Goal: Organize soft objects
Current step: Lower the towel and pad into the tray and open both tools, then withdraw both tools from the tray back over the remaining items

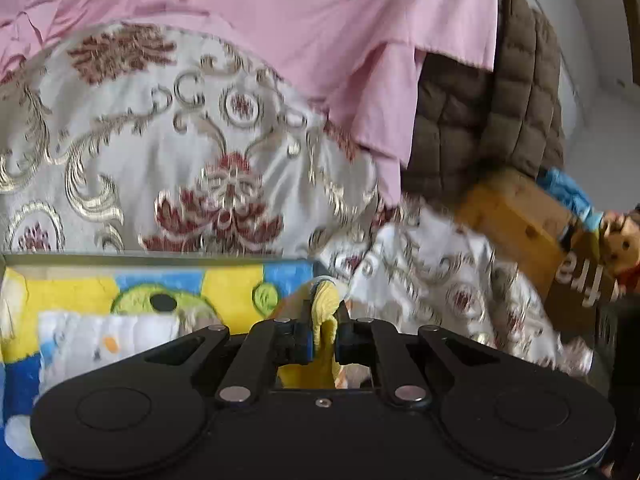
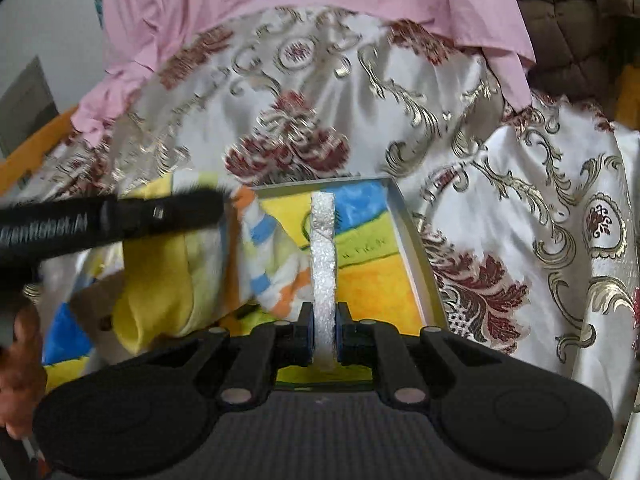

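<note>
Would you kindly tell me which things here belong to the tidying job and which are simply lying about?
In the job:
- yellow cloth, pinched in the left gripper
- white foam strip, pinched in the right gripper
- box holding the colourful towel

Lying about:
- pink sheet
- brown quilted pad
- patterned satin cover
- stuffed toy

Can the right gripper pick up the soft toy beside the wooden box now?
Probably not: the right gripper is shut on a white foam strip, and the soft toy does not appear in its view.
</note>
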